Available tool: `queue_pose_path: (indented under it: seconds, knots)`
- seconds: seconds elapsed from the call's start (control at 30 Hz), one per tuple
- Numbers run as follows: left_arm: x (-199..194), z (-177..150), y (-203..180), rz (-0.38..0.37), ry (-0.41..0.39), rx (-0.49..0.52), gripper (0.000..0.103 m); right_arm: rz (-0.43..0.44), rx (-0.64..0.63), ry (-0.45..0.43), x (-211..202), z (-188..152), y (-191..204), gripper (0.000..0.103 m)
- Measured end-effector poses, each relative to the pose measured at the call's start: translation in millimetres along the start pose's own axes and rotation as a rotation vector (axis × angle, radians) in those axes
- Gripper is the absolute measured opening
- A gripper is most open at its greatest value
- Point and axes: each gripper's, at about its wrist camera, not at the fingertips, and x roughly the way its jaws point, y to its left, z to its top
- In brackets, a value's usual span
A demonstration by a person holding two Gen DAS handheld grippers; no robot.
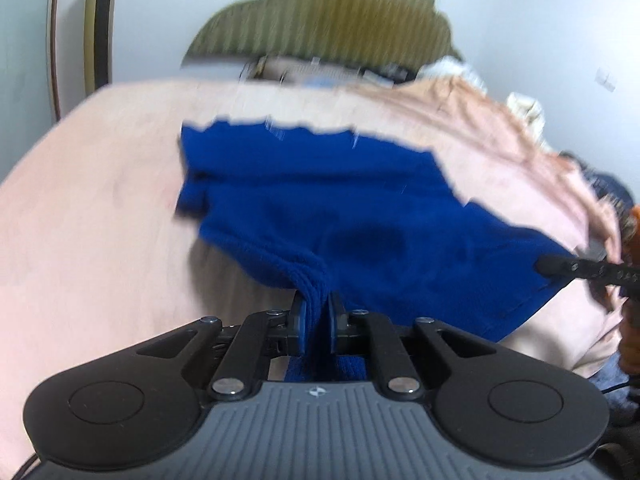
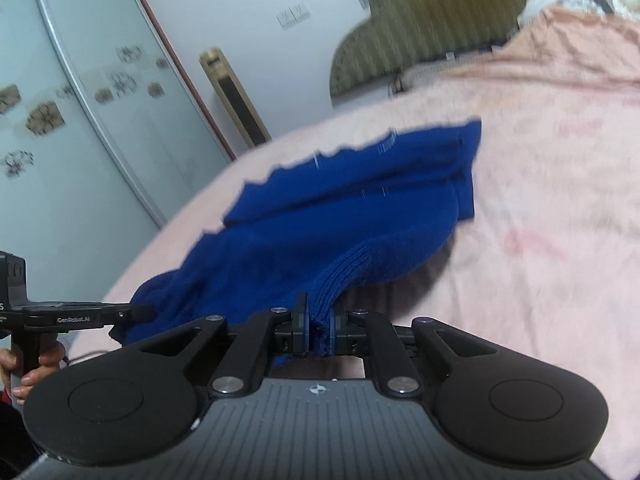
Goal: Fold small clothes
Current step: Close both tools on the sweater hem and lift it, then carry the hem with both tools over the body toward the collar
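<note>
A blue knitted garment (image 1: 340,204) lies partly lifted over a pink bed sheet (image 1: 100,208). My left gripper (image 1: 318,312) is shut on a ribbed edge of the garment at its near side. In the right wrist view the same blue garment (image 2: 340,216) hangs from my right gripper (image 2: 318,324), which is shut on another ribbed edge. The right gripper shows at the right edge of the left wrist view (image 1: 544,266). The left gripper shows at the left of the right wrist view (image 2: 150,312). The garment's far edge rests on the pink sheet (image 2: 560,200).
An olive striped headboard (image 1: 332,16) stands behind the bed, also in the right wrist view (image 2: 440,12). A rumpled pink blanket (image 1: 500,120) lies at the back right. A glass wardrobe door (image 2: 80,120) and a gold-framed panel (image 2: 236,96) stand left of the bed.
</note>
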Motion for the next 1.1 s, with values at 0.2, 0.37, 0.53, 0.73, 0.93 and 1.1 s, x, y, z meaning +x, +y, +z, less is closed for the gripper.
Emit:
queue_pose_path:
  seconds: [0.2,0.37,0.53,0.73,0.93,1.1]
  knots:
    - [-39,10,-5,0.015,-0.110,0.030,0.010,0.044,-0.045,-0.078,-34,18,16,0.012]
    - [-25,9,6,0.037,-0.064,-0.023,0.010,0.026,-0.034,-0.030,-25,13,14,0.012]
    - [-31,17,-2,0.052,-0.145,0.017,0.010,0.062,-0.057,-0.057,-28,19,21,0.012]
    - [-24,27,4,0.053,-0.186,-0.027,0.010,0.060,-0.039,-0.033,-18,23,19,0.012]
    - [-10,56,5,0.089,-0.222,-0.039,0.010,0.046,0.036,-0.107,-8,51,6,0.012]
    - [4,86,2,0.137,-0.249,-0.032,0.010,0.011,0.083,-0.150,15,74,-7,0.012]
